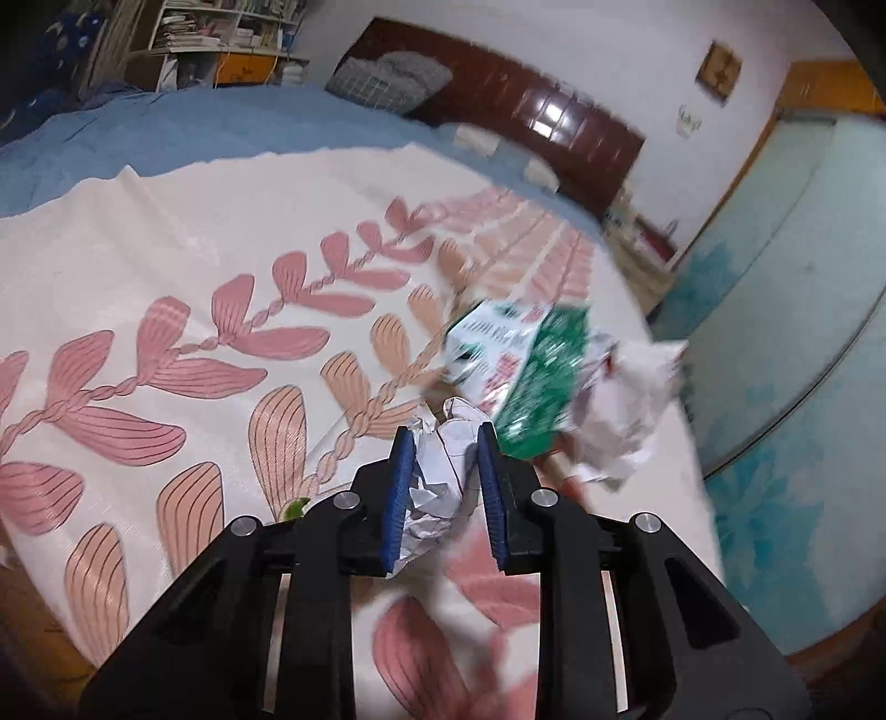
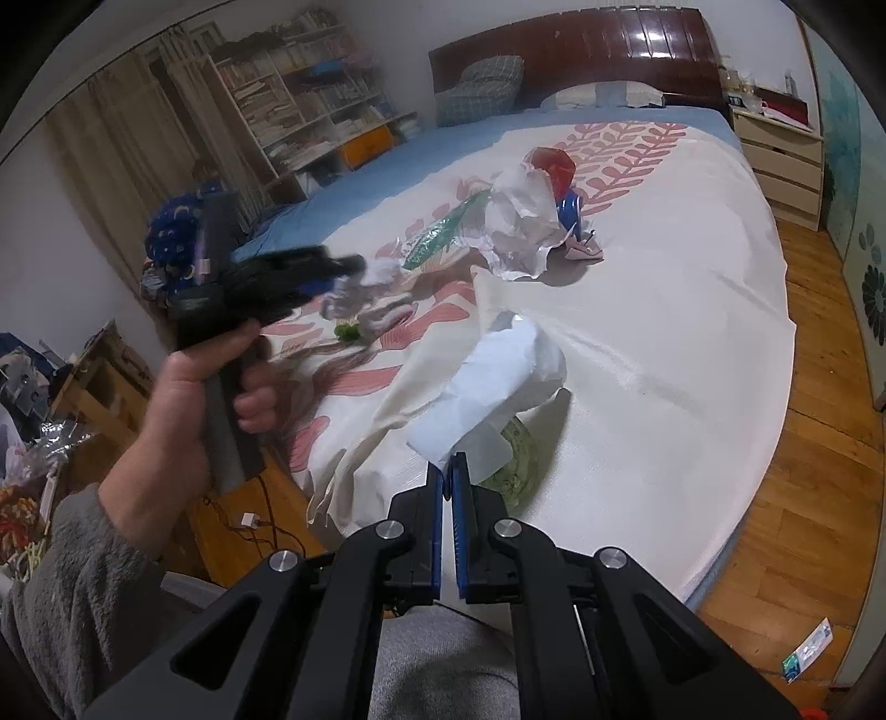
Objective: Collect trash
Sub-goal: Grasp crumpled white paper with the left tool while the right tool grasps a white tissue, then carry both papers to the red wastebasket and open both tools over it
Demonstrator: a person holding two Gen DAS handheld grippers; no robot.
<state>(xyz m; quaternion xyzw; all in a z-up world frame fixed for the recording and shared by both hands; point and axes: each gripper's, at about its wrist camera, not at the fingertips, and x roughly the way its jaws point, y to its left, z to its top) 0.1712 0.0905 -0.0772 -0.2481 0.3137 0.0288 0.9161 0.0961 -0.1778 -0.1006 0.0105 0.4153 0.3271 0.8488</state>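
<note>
My left gripper is shut on a crumpled white paper ball, held above the bed cover; it also shows blurred in the right wrist view. Ahead of it lie a green-and-white package and a large crumpled white paper. My right gripper is shut on the edge of a white plastic bag, held open above the bed. In the right wrist view the trash pile holds the crumpled paper, a green wrapper, a red item and a blue item.
A cream bed cover with pink leaf print lies over a blue sheet. A small green scrap lies on it. A greenish round item sits under the bag. Headboard, bookshelf, nightstand and wooden floor surround the bed.
</note>
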